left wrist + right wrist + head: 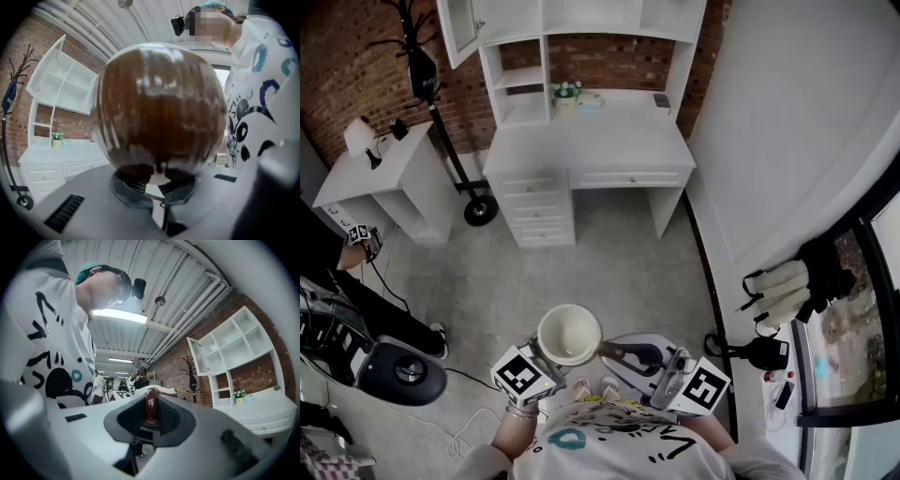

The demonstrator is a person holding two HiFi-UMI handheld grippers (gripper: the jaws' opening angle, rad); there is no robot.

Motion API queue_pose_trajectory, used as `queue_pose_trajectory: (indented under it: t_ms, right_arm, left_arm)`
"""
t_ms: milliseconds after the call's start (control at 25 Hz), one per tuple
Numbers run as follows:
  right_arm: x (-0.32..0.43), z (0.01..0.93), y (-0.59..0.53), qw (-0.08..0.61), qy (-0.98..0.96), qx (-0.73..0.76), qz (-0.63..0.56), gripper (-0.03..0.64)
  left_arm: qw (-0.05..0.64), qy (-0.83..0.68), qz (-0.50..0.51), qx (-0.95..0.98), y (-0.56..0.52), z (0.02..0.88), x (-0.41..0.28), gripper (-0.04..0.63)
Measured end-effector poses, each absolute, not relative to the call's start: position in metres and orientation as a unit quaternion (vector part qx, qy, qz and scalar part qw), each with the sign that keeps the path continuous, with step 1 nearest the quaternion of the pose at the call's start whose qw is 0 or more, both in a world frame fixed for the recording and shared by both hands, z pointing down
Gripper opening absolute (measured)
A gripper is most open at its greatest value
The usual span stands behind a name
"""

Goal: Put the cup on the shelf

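Between the left claw (pixel 157 183), clamped under the brown cup (pixel 159 108), and the right claw (pixel 150 414), pinching its handle (pixel 150 404), the cup hangs close to the person's chest (pixel 609 441), well apart from the shelf (pixel 523 78). Best carry it over level, both grips firm. Where the left claw bites is mostly hidden by the bowl.

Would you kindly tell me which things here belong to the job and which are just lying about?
Job: cup, held by left gripper and right gripper; shelf.
Lying about: coat stand, side table, flowers, gloves.
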State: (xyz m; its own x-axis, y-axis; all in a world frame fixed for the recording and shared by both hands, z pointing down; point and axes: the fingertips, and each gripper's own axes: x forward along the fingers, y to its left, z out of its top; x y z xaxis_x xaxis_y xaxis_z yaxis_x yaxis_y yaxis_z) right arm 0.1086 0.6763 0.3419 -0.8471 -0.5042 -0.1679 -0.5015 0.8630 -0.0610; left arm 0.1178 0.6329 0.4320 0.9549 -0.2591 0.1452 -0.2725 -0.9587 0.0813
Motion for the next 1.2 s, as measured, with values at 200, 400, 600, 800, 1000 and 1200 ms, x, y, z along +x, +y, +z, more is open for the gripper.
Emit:
queue_pose_trajectory:
  t_ms: [200,400,600,800,1000,1200]
  right_arm:
    - [0.120,0.341,0.687,0.086,0.962,-0.258,-0.011,0.059]
    - [0.124,0.337,0.687,0.093,0.963,-0.255,-0.010,0.060]
    - [0.117,0.334,0.687,0.096,0.966,-0.239,0.004,0.060]
    - [0.111,0.347,0.680,0.075,0.967,-0.244,-0.016,0.058]
    - [0.094,0.347,0.668,0.077,0.968,-0.240,-0.022,0.058]
    - [0.073,0.346,0.654,0.079,0.968,-0.237,-0.026,0.058]
  left_arm:
    - [0.057,-0.130,0.049,0.989,0.647,0.423,0.133,0.015]
    - [0.049,-0.132,0.056,0.988,0.647,0.419,0.135,0.015]
    - [0.053,-0.140,0.060,0.987,0.646,0.421,0.125,0.015]
    - [0.058,-0.145,0.054,0.986,0.641,0.419,0.116,0.015]
    - [0.058,-0.149,0.052,0.986,0.631,0.419,0.098,0.015]
    - [0.057,-0.151,0.054,0.985,0.617,0.420,0.076,0.015]
